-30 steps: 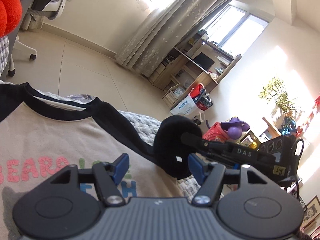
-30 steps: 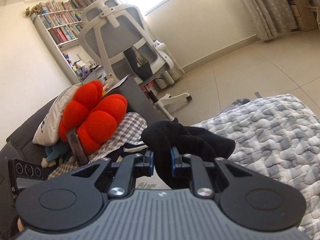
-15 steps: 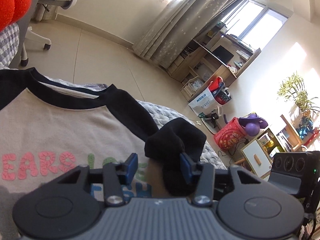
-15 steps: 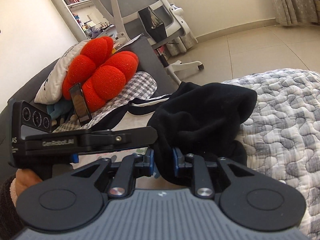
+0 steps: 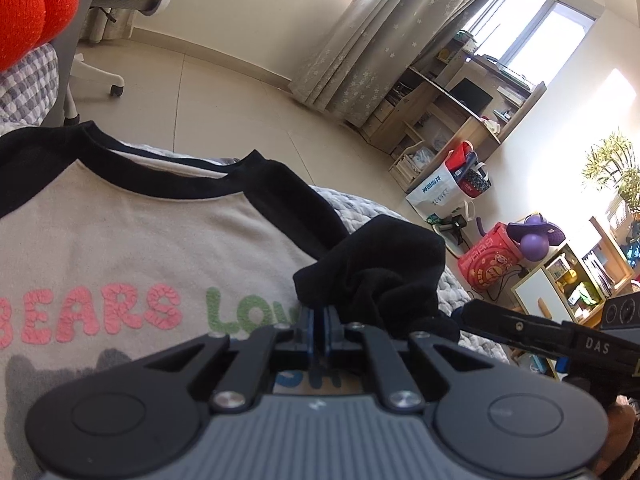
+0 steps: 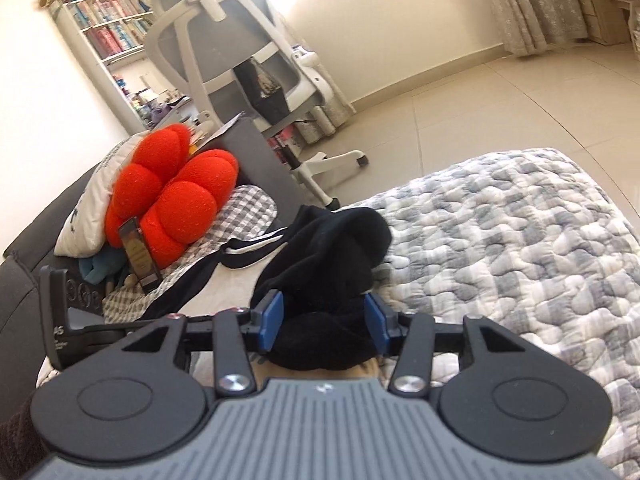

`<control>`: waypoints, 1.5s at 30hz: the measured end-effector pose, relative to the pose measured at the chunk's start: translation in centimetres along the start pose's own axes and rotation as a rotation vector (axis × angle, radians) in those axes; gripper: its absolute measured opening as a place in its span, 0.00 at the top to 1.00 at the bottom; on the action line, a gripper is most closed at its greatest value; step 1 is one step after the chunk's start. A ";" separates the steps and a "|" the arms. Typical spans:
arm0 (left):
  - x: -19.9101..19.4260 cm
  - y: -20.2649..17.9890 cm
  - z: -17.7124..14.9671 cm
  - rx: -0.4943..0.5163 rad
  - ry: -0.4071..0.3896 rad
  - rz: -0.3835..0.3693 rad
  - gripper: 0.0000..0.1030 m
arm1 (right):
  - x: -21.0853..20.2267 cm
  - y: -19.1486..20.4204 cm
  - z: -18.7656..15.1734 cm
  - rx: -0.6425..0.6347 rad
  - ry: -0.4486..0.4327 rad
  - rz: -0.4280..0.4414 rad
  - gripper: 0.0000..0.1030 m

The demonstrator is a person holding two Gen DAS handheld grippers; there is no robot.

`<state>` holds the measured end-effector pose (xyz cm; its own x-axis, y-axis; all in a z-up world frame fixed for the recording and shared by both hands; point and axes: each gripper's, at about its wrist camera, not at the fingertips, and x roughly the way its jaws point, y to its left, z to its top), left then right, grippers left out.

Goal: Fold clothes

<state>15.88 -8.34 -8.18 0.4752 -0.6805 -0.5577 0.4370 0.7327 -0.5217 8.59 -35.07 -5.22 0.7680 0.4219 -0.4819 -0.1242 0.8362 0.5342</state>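
A beige shirt (image 5: 120, 240) with a black collar, black sleeves and pink and green letters lies flat on a grey quilt (image 6: 500, 240). Its black sleeve (image 5: 380, 264) is bunched up over the shirt's right side. My left gripper (image 5: 320, 320) is shut, its blue pads pinching the near edge of that sleeve. In the right wrist view the same sleeve (image 6: 328, 248) lies between the pads of my right gripper (image 6: 325, 320), whose jaws are opening and stand apart on either side of the bunch. The right gripper's side (image 5: 560, 340) shows at the left view's right edge.
A red plush cushion (image 6: 180, 192) and a white pillow (image 6: 88, 216) lie at the quilt's far left. A white office chair (image 6: 240, 40) stands on the tiled floor (image 6: 480, 100) behind them. Shelves, bags and boxes (image 5: 460, 184) line the far wall.
The left jaws have closed from wide apart onto the sleeve's edge. The right jaws, which were pinching the sleeve, have spread apart. The sleeve has come down over the shirt.
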 end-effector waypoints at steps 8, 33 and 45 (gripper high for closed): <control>0.2 0.3 -0.1 0.002 0.009 0.006 0.95 | 1.5 -2.1 -0.7 0.121 0.043 0.014 0.67; 0.0 0.7 -1.1 0.036 -0.014 -0.117 0.44 | -2.9 1.4 1.7 -0.061 -0.216 -0.134 0.84; -0.1 0.4 -0.8 0.050 0.004 -0.094 0.42 | -6.1 -0.5 3.3 -0.158 -0.384 -0.439 0.85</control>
<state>15.39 -7.94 -8.87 0.4274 -0.7463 -0.5103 0.5170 0.6648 -0.5392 6.05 -39.19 -0.26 0.9368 -0.1060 -0.3333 0.1863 0.9578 0.2189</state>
